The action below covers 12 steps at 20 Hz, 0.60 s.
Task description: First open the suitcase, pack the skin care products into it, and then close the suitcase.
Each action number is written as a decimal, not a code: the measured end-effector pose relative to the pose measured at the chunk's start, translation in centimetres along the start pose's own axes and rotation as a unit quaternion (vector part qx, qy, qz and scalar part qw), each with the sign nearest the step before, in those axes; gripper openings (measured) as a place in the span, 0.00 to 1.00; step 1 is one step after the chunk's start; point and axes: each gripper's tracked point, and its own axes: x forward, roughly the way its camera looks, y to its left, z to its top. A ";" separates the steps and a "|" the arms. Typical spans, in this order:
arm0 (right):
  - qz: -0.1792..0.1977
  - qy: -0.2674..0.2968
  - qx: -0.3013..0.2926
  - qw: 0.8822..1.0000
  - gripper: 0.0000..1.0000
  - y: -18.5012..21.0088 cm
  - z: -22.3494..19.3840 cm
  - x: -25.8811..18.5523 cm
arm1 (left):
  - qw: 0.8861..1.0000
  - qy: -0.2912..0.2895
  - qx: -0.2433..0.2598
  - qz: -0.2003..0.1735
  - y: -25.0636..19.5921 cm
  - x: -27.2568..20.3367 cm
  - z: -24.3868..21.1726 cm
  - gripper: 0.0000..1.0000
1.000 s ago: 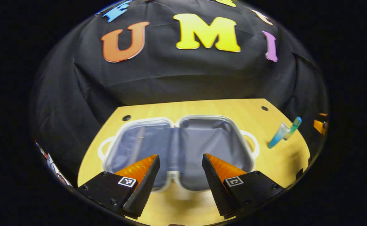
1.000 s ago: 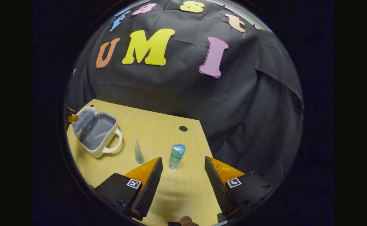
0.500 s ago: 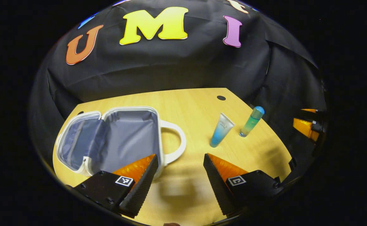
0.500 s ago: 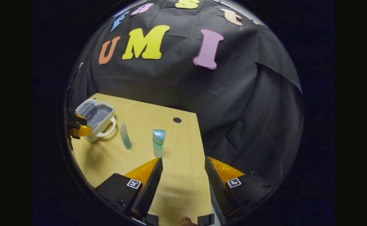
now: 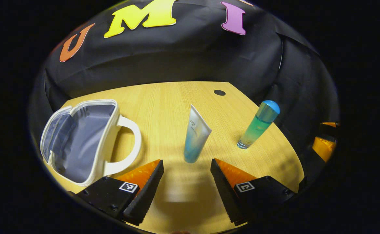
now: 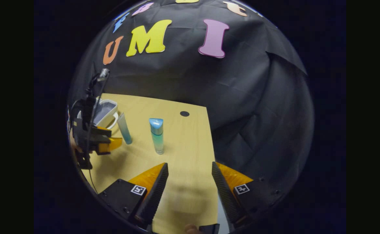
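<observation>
Wooden table (image 5: pixel 177 104) is sitting against black cloth, a dark round hole (image 5: pixel 219 92) near its far edge. Suitcase (image 5: pixel 79 139) is lying open at the left in the left gripper view, grey lining showing, white handle (image 5: pixel 128 143) sticking out toward the middle of the table. Tube (image 5: pixel 196 135) is standing cap-down just beside the handle, apart from it, white on top fading to blue at the bottom. Bottle (image 5: pixel 258 125) is standing upright to the right of the tube, blue cap, green-blue body, near the table's right edge. Both products are sitting outside the suitcase.

Left gripper (image 5: pixel 186 169) is hovering low over the table with its fingers spread wide, gripping nothing, the tube right ahead between the tips. Right gripper (image 6: pixel 190 172) is also hanging released over the near right part of the table, nothing between the fingers, bottle (image 6: pixel 156 135) ahead and a bit left. From the right gripper view the left gripper (image 6: pixel 110 143) is showing at the far left with a cable trailing, close to the tube (image 6: pixel 124 128), suitcase (image 6: pixel 103 110) behind it.
</observation>
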 end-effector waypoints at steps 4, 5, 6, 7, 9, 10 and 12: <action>0.004 0.001 0.008 1.000 0.79 0.5 -0.8 3.0 | 0.999 -0.037 -0.002 0.018 -0.1 3.6 1.5 0.93; 0.003 0.001 0.005 1.000 0.79 0.7 -1.1 3.7 | 0.999 -0.038 -0.007 0.016 -0.4 4.6 1.5 0.90; 0.000 0.001 0.002 1.000 0.80 0.8 -1.0 4.5 | 0.999 -0.038 -0.011 0.016 -0.7 5.4 1.2 0.89; 0.001 -0.001 0.002 1.000 0.80 1.1 -0.9 5.1 | 0.999 -0.032 -0.013 0.021 -0.7 6.0 0.6 0.93; 0.005 0.001 0.005 1.000 0.80 1.9 -0.4 6.3 | 0.998 -0.048 0.007 0.035 -0.4 6.4 1.2 0.80; 0.014 0.003 0.015 1.000 0.80 2.6 0.0 6.7 | 0.998 -0.046 0.012 0.035 -0.4 6.5 1.1 0.79; 0.023 -0.005 0.019 1.000 0.80 3.9 1.0 7.7 | 0.998 -0.051 0.012 0.030 -0.3 6.7 1.3 0.55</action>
